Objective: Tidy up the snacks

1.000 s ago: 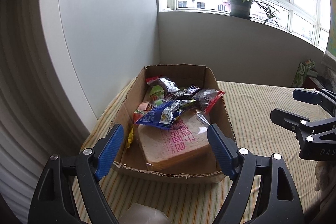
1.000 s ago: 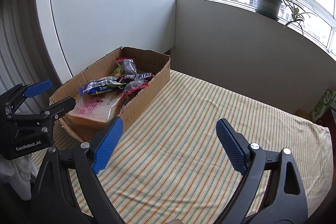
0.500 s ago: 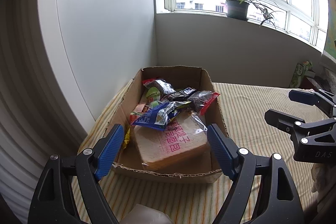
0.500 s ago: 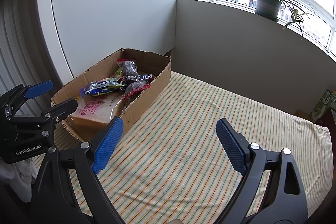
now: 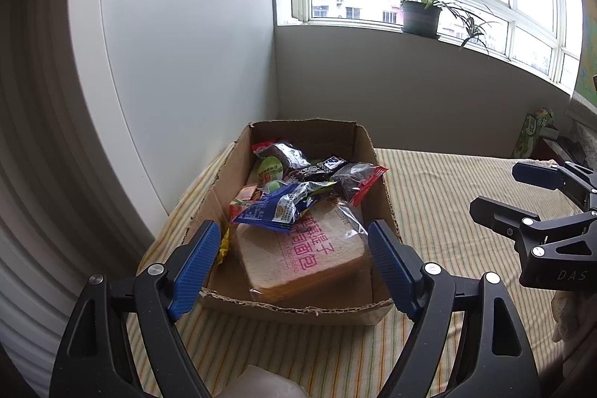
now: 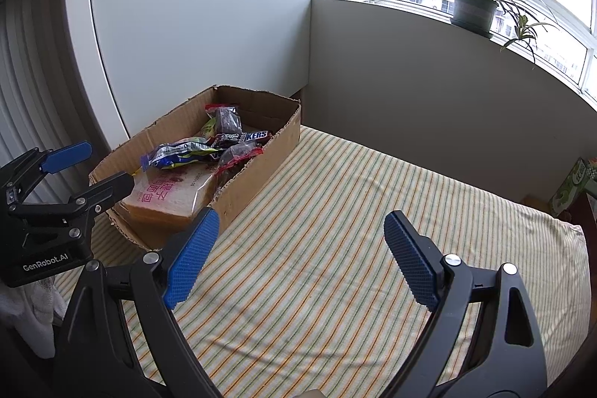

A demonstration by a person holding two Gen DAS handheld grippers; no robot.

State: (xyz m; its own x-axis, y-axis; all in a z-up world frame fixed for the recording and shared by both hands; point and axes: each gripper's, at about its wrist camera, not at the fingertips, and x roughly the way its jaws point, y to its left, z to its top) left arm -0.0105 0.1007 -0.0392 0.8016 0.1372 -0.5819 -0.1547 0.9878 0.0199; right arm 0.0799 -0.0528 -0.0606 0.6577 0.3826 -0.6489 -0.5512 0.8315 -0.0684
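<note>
We hold the left gripper [image 5: 291, 263] and right gripper [image 6: 298, 256] spread and empty; snacks [image 5: 294, 200] sit heaped in the cardboard box [image 5: 380, 207] just ahead of the left, gathered for tidiness

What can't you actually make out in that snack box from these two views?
- Cardboard box floor: both views, buried under the snacks.
- Yellow wrapper: left wrist view, mostly behind the left gripper finger.
- Chocolate bar name: right wrist view, its start covered by other packets.
- Blue packet print: too small to read.
- Bread bag underside: hidden.
</note>
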